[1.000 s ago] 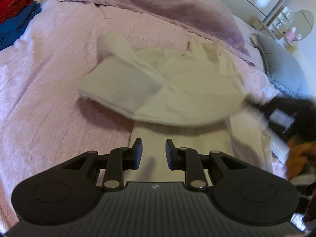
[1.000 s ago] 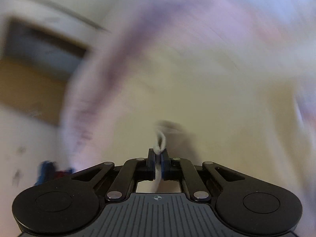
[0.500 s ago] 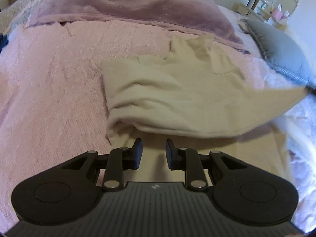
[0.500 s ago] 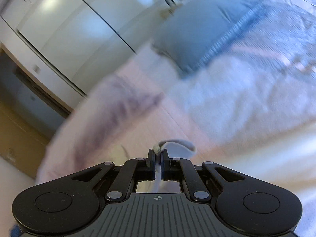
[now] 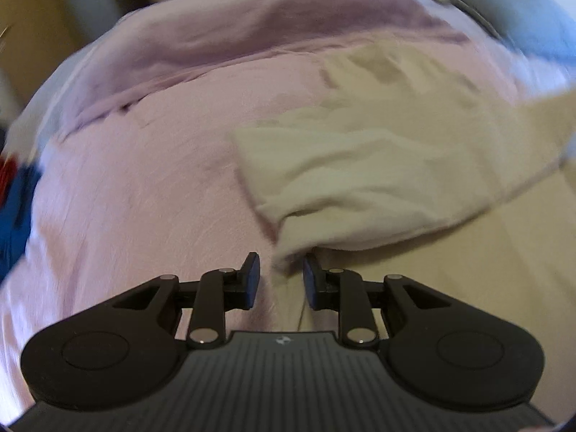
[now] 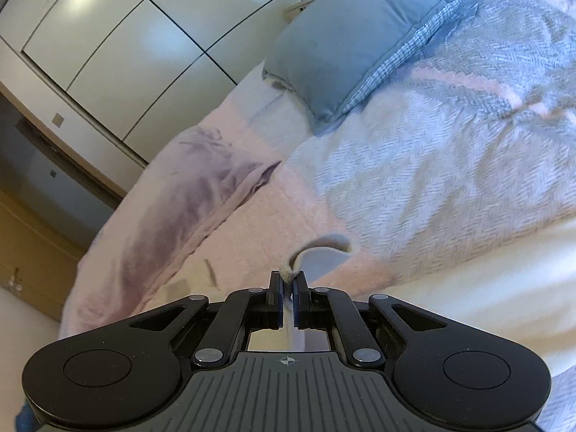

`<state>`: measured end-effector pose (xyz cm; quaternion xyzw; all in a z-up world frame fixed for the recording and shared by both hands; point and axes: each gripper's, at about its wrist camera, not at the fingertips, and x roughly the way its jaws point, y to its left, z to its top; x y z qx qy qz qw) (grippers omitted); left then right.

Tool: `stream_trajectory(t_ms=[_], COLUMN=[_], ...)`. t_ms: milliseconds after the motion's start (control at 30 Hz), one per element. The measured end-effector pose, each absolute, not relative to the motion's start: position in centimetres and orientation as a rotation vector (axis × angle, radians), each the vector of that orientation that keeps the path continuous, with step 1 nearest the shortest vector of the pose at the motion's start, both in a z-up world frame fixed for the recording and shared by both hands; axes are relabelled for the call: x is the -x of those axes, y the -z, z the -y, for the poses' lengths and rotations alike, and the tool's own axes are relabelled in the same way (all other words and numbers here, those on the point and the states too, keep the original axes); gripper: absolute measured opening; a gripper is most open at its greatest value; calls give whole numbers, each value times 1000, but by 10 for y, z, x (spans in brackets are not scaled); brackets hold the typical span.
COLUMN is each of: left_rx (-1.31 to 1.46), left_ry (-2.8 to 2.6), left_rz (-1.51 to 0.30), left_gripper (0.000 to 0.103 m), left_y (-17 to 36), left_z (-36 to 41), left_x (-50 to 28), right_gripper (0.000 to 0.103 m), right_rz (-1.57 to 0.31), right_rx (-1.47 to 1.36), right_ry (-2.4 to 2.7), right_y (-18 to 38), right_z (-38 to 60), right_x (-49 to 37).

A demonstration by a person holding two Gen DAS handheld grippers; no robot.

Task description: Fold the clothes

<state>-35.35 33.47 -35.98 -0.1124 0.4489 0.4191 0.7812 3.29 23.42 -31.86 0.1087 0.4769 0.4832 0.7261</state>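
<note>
A cream white garment (image 5: 378,176) lies partly folded on the pink bedspread (image 5: 136,208) in the left wrist view, spread from centre to the right edge. My left gripper (image 5: 280,277) is open, its fingers on either side of the garment's near folded corner, just above the bed. My right gripper (image 6: 287,284) is shut on a small bunched edge of the cream garment (image 6: 289,273), held up above the bed; more of the cloth (image 6: 486,288) stretches away to the right.
A lilac blanket (image 5: 259,28) is heaped along the far side of the bed. A grey-blue pillow (image 6: 360,36) and a patterned blue-white throw (image 6: 450,151) lie at the bed's head. White wardrobe doors (image 6: 126,54) stand behind. Red and blue clothes (image 5: 10,208) sit at the left edge.
My left gripper has moved forward and left, up to the garment's folded corner, still open. My right gripper stays shut on the cloth edge and its view has steadied.
</note>
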Motion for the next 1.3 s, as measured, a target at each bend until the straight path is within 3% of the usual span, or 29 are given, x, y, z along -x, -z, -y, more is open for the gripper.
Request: stream_trajectory(t_ms=[133, 200, 300, 433, 600, 733, 867, 967, 1000, 1200, 1300], left_rx=[264, 364, 394, 361, 441, 457, 485, 524, 518, 598, 695], left_ry=[-944, -960, -916, -877, -847, -817, -817, -818, -814, -819, -835], left_rz=[-891, -880, -909, -949, -873, -805, -891, -953, -950, -897, -857], left_gripper=[6, 7, 8, 12, 12, 12, 12, 12, 12, 12, 12], left_y=[352, 357, 364, 359, 326, 317, 354, 373, 371, 355, 352], left_z=[-342, -351, -354, -354, -349, -346, -359, -369, -369, -377, -382], left_x=[374, 390, 393, 393, 403, 390, 364, 354, 353, 369, 380], right_gripper=[3, 3, 3, 3, 3, 4, 14, 12, 4, 3, 4], right_rz=[-994, -1053, -1190, -1134, -1078, -1164, -1257, -1297, -1277, -706, -643], right_rx=[-231, -60, -36, -5, 8, 51, -43, -122, -86, 309, 460], right_ry=[-1100, -962, -880, -901, -957, -912, -851, -793, -784, -1176, -1404], right_y=[310, 338, 376, 375, 364, 377, 386, 387, 382, 311, 317], right_z=[-226, -224, -215, -216, -223, -224, -219, -215, -218, -256, -266], right_x=[-36, -47, -57, -47, -45, -45, -49, -55, -53, 47, 109])
